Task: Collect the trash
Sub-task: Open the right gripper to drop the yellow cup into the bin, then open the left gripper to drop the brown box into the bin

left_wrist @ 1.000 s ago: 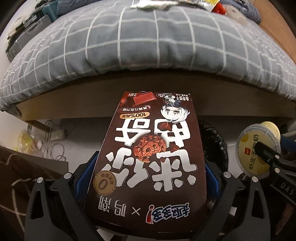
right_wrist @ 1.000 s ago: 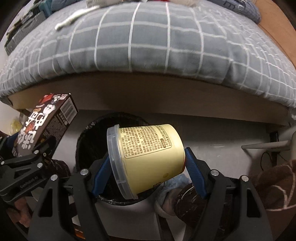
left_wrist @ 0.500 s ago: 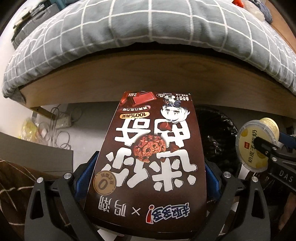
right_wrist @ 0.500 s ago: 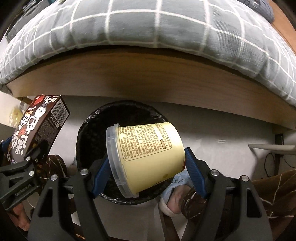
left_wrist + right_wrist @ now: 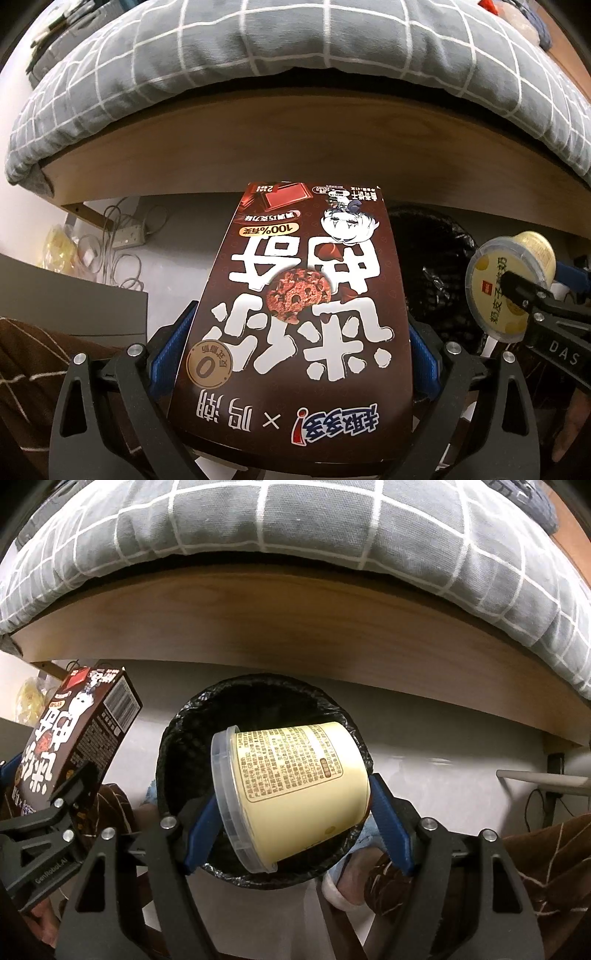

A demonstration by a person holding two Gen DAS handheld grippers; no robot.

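Grey checked bed [image 5: 295, 535] up top, and the black-lined bin [image 5: 258, 709] sits on the floor right under my claws. Left claw [image 5: 299, 354] is clamped on the brown cookie box [image 5: 295, 314]. Right claw [image 5: 291, 808] grips the yellow tub [image 5: 295, 786] sideways over the bin.

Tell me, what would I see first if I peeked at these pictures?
A big brown cookie box fills the middle of the left view, squeezed in the left tongs. In the right view, a yellow cup lies sideways in the right tongs, right over a black trash bin beside the checked grey bed.
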